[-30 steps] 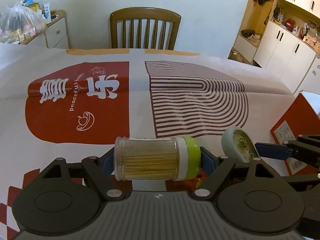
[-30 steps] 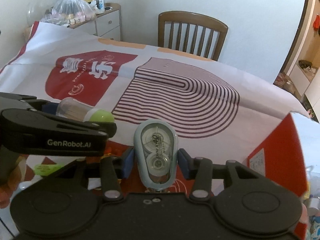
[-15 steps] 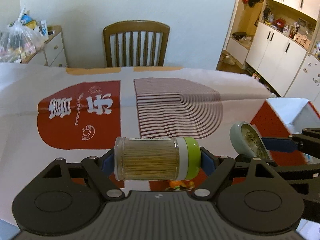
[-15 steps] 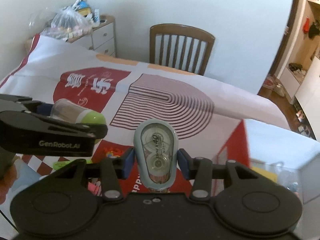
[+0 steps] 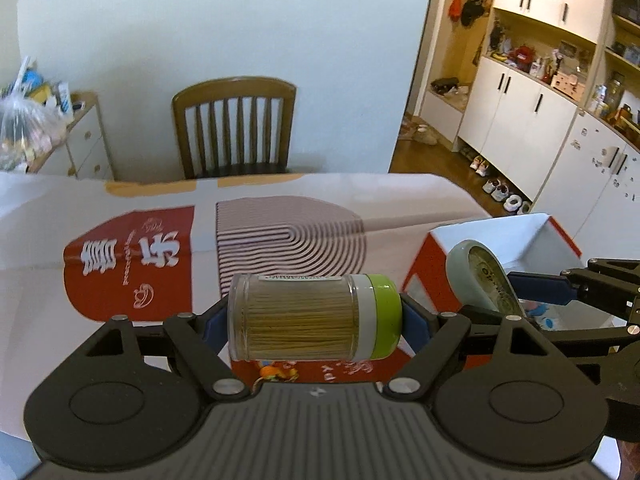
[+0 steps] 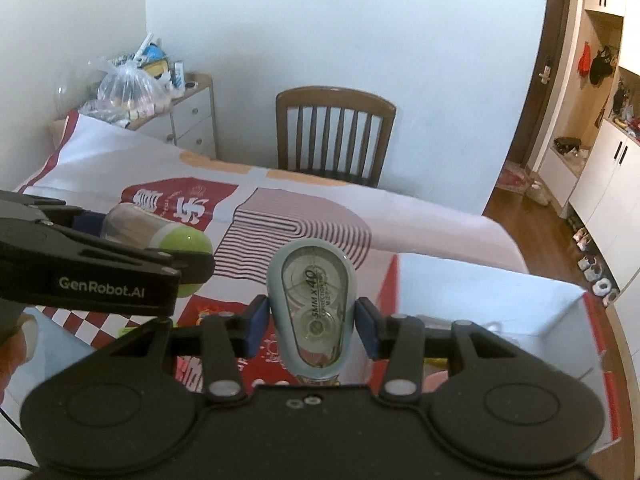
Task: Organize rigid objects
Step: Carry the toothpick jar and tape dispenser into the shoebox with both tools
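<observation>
Patterned red-and-white cloth [image 5: 132, 264] covers the table ahead of both my grippers; one wooden chair [image 5: 236, 128] stands beyond it; one red-sided open box [image 6: 500, 300] sits below and right of my right gripper [image 6: 312, 320]. My left gripper [image 5: 316, 316] is clamped endwise on one toothpick jar [image 5: 304, 316], lying sideways, green lid rightward; my right gripper pinches one correction tape dispenser [image 6: 314, 312] upright between its pads, just right of the jar.

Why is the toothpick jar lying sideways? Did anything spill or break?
Nothing spilled or broken. The clear toothpick jar with a green lid lies sideways only because the left gripper clamps it end to end, lid on.
</observation>
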Motion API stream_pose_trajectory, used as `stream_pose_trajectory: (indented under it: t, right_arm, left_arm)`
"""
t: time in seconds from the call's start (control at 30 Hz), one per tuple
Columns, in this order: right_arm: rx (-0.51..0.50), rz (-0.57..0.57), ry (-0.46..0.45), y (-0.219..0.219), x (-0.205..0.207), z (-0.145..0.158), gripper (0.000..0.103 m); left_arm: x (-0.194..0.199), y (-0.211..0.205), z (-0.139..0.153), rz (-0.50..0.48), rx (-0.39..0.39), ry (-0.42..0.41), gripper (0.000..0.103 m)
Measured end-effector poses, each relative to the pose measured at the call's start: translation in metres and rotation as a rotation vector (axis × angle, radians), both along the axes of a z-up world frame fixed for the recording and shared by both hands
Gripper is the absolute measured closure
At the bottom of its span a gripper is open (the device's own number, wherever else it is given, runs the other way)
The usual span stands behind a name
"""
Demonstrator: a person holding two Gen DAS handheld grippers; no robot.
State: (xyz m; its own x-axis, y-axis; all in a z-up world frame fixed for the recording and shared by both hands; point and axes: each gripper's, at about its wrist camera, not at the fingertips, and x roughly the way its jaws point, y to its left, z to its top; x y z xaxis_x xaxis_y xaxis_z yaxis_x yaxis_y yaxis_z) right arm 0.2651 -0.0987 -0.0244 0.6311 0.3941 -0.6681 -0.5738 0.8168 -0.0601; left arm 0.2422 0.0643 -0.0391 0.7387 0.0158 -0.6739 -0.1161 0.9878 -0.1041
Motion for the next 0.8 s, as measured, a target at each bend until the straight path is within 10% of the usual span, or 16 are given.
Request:
stream_pose_trajectory:
  t: [0.8]
  right_arm:
    - [-0.021,-0.119,0.003,-0.161,0.054,-0.012,0.057]
  left_arm:
    - [0.058,-0.143,-0.002,-0.102,0.043,0.022,0.019]
